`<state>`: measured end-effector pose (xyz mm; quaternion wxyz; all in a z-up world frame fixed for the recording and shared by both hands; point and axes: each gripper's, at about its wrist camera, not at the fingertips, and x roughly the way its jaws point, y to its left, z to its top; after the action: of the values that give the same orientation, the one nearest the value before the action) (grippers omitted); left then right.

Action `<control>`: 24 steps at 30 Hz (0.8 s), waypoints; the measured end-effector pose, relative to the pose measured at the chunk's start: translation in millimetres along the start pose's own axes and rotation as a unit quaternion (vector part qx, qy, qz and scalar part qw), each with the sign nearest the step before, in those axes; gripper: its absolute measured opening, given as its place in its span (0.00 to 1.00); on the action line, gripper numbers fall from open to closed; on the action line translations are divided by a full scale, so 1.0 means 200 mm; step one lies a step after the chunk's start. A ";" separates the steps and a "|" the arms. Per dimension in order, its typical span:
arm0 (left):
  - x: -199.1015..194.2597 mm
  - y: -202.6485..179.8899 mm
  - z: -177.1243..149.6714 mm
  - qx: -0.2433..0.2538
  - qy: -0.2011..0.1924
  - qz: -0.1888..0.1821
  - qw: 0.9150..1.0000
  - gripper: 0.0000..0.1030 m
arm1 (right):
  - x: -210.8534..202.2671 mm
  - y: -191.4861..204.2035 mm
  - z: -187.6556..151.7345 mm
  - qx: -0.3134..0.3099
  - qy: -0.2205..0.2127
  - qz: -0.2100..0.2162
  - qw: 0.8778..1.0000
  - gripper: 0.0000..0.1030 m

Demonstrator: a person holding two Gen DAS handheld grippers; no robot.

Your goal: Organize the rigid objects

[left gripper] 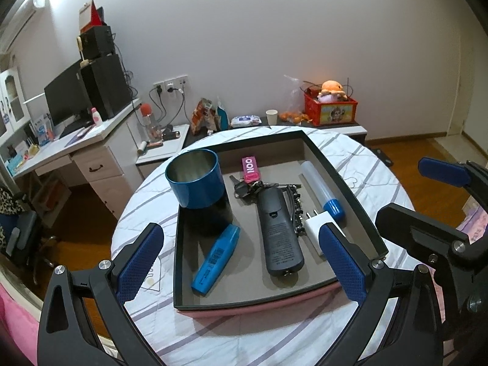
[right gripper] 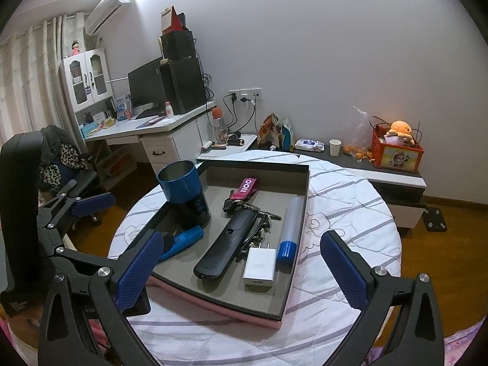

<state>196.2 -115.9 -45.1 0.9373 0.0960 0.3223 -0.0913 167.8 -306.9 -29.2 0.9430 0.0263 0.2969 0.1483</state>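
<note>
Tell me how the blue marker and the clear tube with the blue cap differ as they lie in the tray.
The blue marker is blue all over and flattish; the clear tube is translucent white and round, blue only at its cap. The marker lies near the tray's left side, just in front of the blue cup; the tube lies along the right wall, beside the white charger. The marker slants across the floor; the tube runs parallel to the wall. Both lie flat, ungripped.
</note>
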 end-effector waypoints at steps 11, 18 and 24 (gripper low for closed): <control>-0.17 0.05 0.01 -0.015 -0.048 0.002 0.999 1.00 | -0.15 0.08 0.03 -0.018 -0.037 -0.002 0.999 1.00; -0.40 0.12 -0.04 -0.023 -0.088 0.005 0.996 1.00 | -0.36 0.21 0.02 -0.041 -0.096 -0.001 0.995 1.00; -0.60 0.20 -0.11 -0.034 -0.121 0.005 0.992 1.00 | -0.50 0.34 0.00 -0.055 -0.128 -0.021 0.990 1.00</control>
<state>100.0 -59.8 16.8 0.9727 0.0544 0.2085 -0.0865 72.5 -271.1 35.9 0.9760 -0.0135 0.1657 0.1403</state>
